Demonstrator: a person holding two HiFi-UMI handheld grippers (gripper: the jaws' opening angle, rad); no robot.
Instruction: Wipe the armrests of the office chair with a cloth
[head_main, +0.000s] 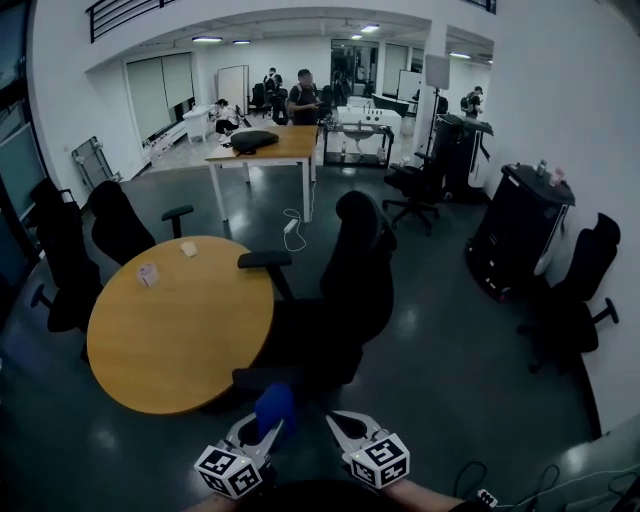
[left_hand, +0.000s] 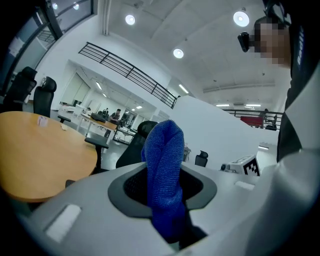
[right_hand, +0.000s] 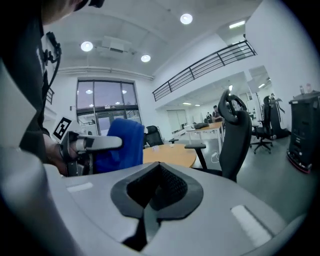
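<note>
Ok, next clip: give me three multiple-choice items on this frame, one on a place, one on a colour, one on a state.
1. In the head view, the round table lies on which side of the nearest office chair?
A. left
B. right
C. under it

2. The cloth is:
A. white
B. blue
C. yellow

3. The right gripper is:
A. shut on the cloth
B. wide open
C. shut, empty

Answers:
1 A, the table fills the left, the chair the middle.
2 B, it shows blue in every view.
3 C, its jaws meet with nothing between; the left gripper holds the cloth.
</note>
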